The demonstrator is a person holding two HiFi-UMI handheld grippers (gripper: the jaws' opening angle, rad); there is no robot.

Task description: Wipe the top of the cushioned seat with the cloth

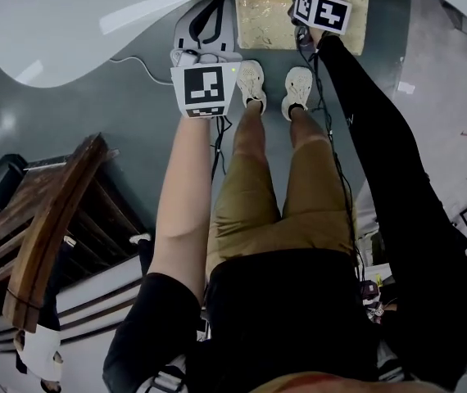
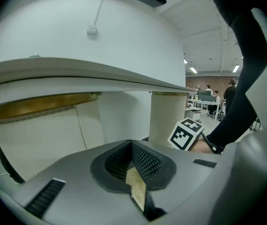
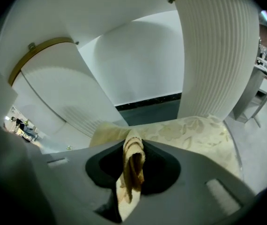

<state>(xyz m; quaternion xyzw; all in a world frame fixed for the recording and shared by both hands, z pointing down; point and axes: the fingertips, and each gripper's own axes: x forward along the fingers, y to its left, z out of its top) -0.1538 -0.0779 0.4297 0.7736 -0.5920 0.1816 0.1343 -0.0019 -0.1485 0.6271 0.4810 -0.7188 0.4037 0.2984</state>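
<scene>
Over cushioned seat, right gripper jaws clamped on cloth, left gripper jaws closed

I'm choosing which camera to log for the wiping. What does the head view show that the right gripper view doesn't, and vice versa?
Head view only: the person's legs and shoes, the left gripper, a wooden chair. Right gripper view only: the cloth pinched in the right gripper, a ribbed white column. Both: the floral cushioned seat.

Cushioned seat matt floral fabric; cloth soft, perhaps terry
</scene>
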